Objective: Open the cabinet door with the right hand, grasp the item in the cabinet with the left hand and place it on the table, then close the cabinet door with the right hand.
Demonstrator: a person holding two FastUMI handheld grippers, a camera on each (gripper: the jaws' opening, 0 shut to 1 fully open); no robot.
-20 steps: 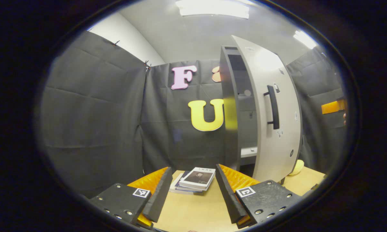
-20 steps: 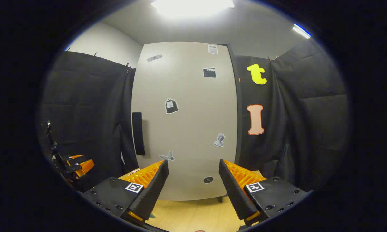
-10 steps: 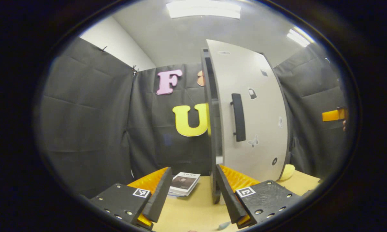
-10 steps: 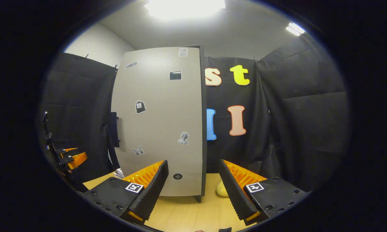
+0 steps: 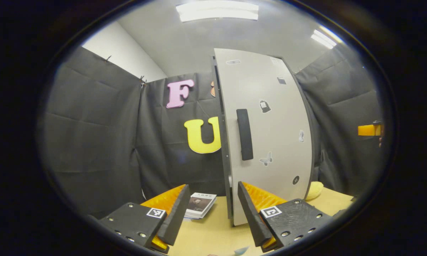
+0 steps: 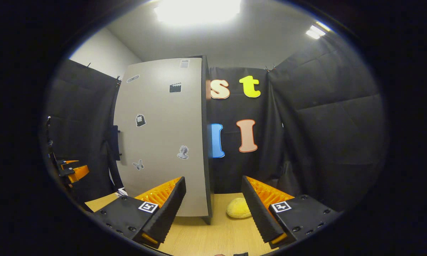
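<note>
Left gripper view: the left gripper (image 5: pixel 210 209) sits low over the wooden table (image 5: pixel 213 234), its fingers spread wide with nothing between them. Beyond the fingers stands the cabinet (image 5: pixel 224 142), upright on the table. Its pale door (image 5: pixel 273 117) lies flush against the dark frame, with no gap visible at the edge. A dark vertical handle (image 5: pixel 245 134) is fixed near the door's left edge, and several small stickers (image 5: pixel 266 159) are scattered over the panel. A stack of books (image 5: pixel 200 205) lies flat on the table to the left of the cabinet, just beyond the left finger. A yellow rounded item (image 5: pixel 314 190) rests on the table past the door's lower right corner. At the far right edge, part of the other gripper is visible against the wall.

Right gripper view: the right gripper (image 6: pixel 213 209) is likewise held wide apart, holding nothing, well clear of the door (image 6: pixel 160 142). The yellow rounded item (image 6: pixel 239 208) sits on the table (image 6: pixel 213 234) just to the right of the cabinet's corner, between the two fingers in the picture but beyond them. A corner of the books (image 6: pixel 121 193) shows left of the door's base. The left gripper (image 6: pixel 71 170) appears at the far left edge; its opening cannot be judged from here.
</note>
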